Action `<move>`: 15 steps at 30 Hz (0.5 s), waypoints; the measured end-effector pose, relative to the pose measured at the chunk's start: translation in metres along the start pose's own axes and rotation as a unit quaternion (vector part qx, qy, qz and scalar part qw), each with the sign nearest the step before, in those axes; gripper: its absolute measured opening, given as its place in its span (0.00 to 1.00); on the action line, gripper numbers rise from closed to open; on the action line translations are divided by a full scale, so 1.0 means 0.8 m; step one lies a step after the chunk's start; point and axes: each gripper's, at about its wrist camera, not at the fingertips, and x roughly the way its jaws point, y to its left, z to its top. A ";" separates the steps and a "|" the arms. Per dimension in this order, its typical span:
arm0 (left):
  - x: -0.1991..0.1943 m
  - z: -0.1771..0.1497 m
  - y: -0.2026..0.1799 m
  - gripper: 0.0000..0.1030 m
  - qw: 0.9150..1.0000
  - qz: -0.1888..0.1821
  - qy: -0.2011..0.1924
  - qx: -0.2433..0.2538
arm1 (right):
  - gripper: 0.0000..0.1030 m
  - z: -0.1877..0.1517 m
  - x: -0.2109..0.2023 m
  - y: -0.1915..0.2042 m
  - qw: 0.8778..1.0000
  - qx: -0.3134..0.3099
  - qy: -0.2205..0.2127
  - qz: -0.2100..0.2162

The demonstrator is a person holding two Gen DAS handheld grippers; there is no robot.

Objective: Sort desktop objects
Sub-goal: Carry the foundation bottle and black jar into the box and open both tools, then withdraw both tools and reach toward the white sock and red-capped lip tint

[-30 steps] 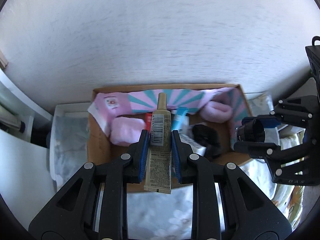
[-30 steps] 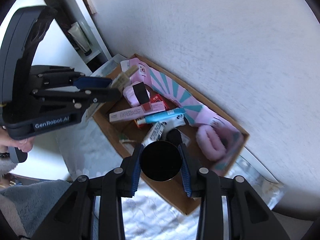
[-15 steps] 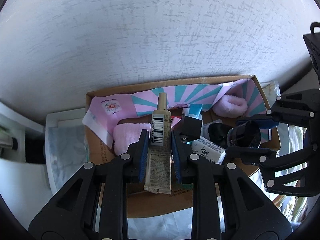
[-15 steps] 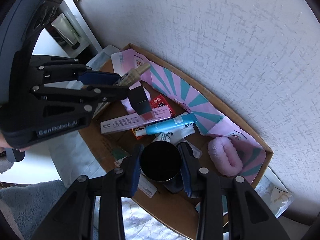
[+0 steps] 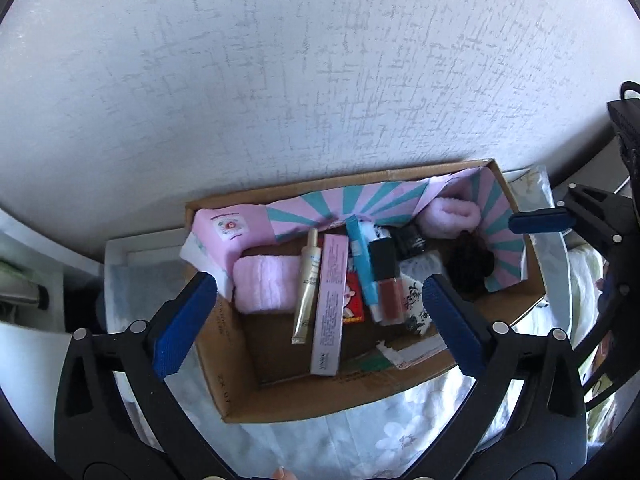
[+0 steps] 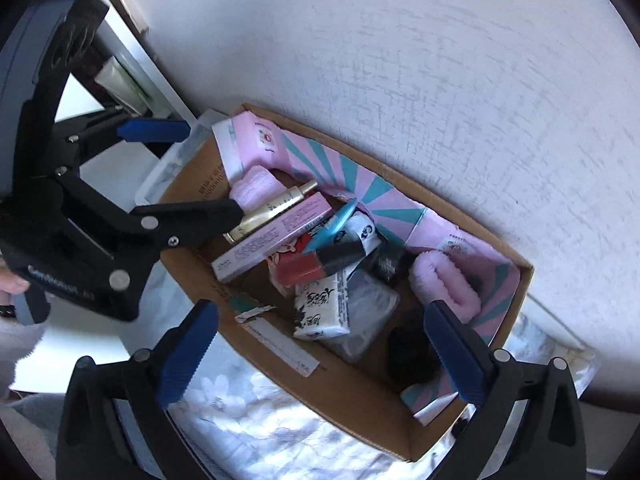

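Cardboard walls frame everything we are sorting: the open cardboard box [image 5: 236, 364] sits below and ahead of both pairs of fingers, against a white textured wall [image 5: 320, 80].

Our left gripper [image 5: 318, 326] is opening, its blue pads spread wide with nothing between them; the gold cream tube [image 5: 306, 286] lies in the box just ahead of the gap, touching neither pad. Our right gripper [image 6: 320, 354] is opening too, also wide and empty, and a round black jar [image 6: 412, 354] rests on the box floor close inside its right finger.

We judge the tube light, soft-walled and a little slick, so it should be pinched across its flat middle, not at the cap or the crimp. Its long axis runs away from the left fingers, cap toward the wall, crimped end nearest us, alongside the pink carton [image 5: 330, 306], which lies parallel on its right side. The carton looks stiff and light, best taken across its narrow faces.

Further right lie a blue tube [image 5: 362, 264], a lip tint bottle with a black cap [image 5: 386, 276], a tissue pack [image 6: 322, 306], and a fluffy pink headband [image 5: 452, 218] in the far corner.
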 end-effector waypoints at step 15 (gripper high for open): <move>-0.021 -0.003 -0.012 1.00 1.000 0.012 -0.005 0.004 | 1.00 -0.005 -0.001 0.007 1.000 -0.007 0.003 -0.025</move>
